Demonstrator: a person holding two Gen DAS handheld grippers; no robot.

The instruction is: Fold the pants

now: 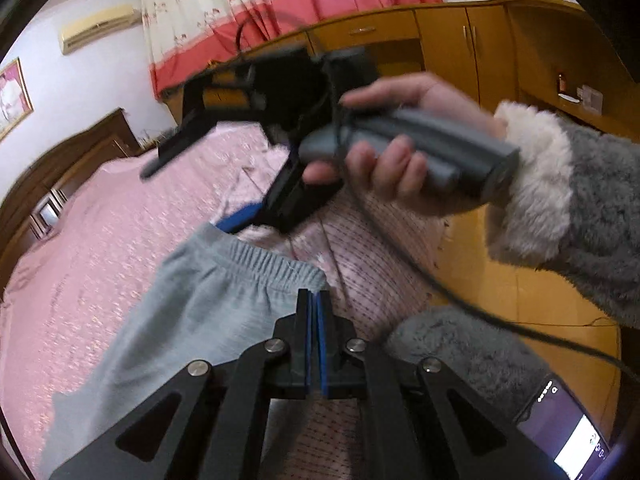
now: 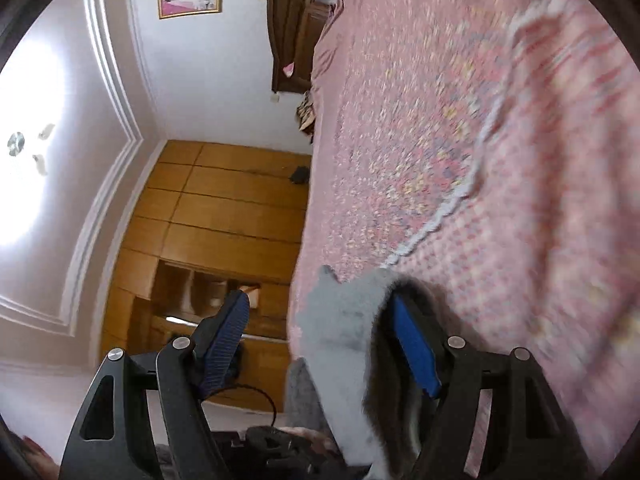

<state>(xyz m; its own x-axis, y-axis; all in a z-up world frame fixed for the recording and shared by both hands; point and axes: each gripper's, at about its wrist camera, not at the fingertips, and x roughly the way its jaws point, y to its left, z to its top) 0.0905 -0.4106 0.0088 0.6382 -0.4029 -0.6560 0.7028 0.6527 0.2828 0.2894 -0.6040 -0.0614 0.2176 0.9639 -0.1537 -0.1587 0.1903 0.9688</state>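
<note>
Light grey pants (image 1: 192, 312) with an elastic waistband hang over the pink bedspread (image 1: 92, 240). My left gripper (image 1: 316, 300) is shut on the waistband's right corner. My right gripper (image 2: 320, 312) is open, with its blue pads (image 2: 412, 344) wide apart; the other end of the grey waistband (image 2: 344, 320) lies between them, draped against the right pad. In the left wrist view the right gripper (image 1: 240, 184) shows above, held by a hand (image 1: 400, 140) in a fluffy grey sleeve, with one finger at the far waistband corner.
The bed (image 2: 460, 120) has a dark wooden headboard (image 1: 60, 168). Yellow wooden cabinets (image 1: 500, 60) stand along the wall, with a pink and white curtain (image 1: 280, 0) behind. A black cable (image 1: 440, 288) trails from the right gripper. A lit phone (image 1: 568, 428) sits at lower right.
</note>
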